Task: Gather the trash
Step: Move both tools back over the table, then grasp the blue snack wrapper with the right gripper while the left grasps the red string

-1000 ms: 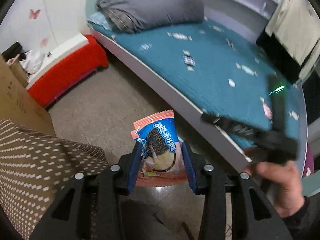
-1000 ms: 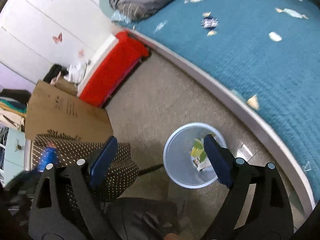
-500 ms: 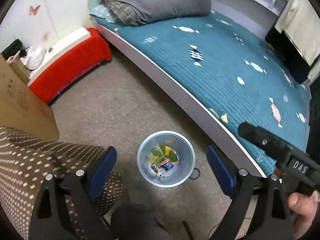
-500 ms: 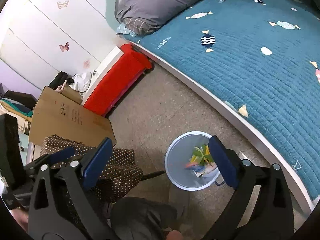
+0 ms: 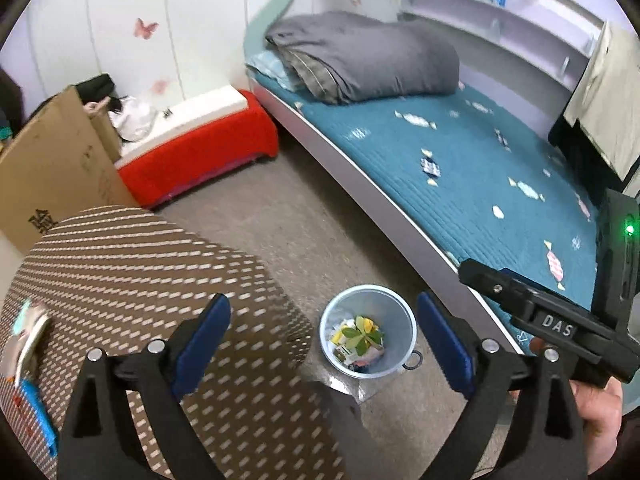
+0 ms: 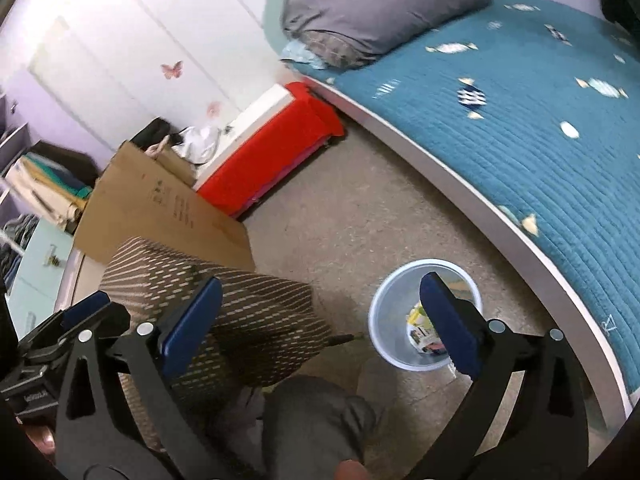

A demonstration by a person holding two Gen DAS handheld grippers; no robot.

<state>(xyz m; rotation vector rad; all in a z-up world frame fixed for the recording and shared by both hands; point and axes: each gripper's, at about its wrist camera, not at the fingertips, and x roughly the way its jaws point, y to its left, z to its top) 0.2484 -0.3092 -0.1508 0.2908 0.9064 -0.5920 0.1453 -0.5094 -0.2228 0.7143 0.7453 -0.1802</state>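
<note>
A small pale blue trash bin point(image 5: 400, 314) stands on the floor beside the bed, with wrappers and a green leaf point(image 5: 362, 336) inside. It also shows in the right wrist view point(image 6: 386, 320). My left gripper point(image 5: 322, 344) is open and empty, held above the bin and the dotted table point(image 5: 132, 280). My right gripper point(image 6: 316, 324) is open and empty, above the floor left of the bin; its body shows in the left wrist view point(image 5: 552, 320). More wrappers point(image 5: 28, 340) lie at the table's left edge.
A bed with a teal cover point(image 5: 460, 168) and a grey folded duvet point(image 5: 360, 56) runs along the right. A red bench point(image 5: 200, 152) and a cardboard box point(image 5: 48, 168) stand at the back left. The person's knee point(image 6: 316, 420) is below the right gripper.
My left gripper opened and the biscuit packet it held dropped into the bin. Both grippers have since lifted and tilted back toward the table.
</note>
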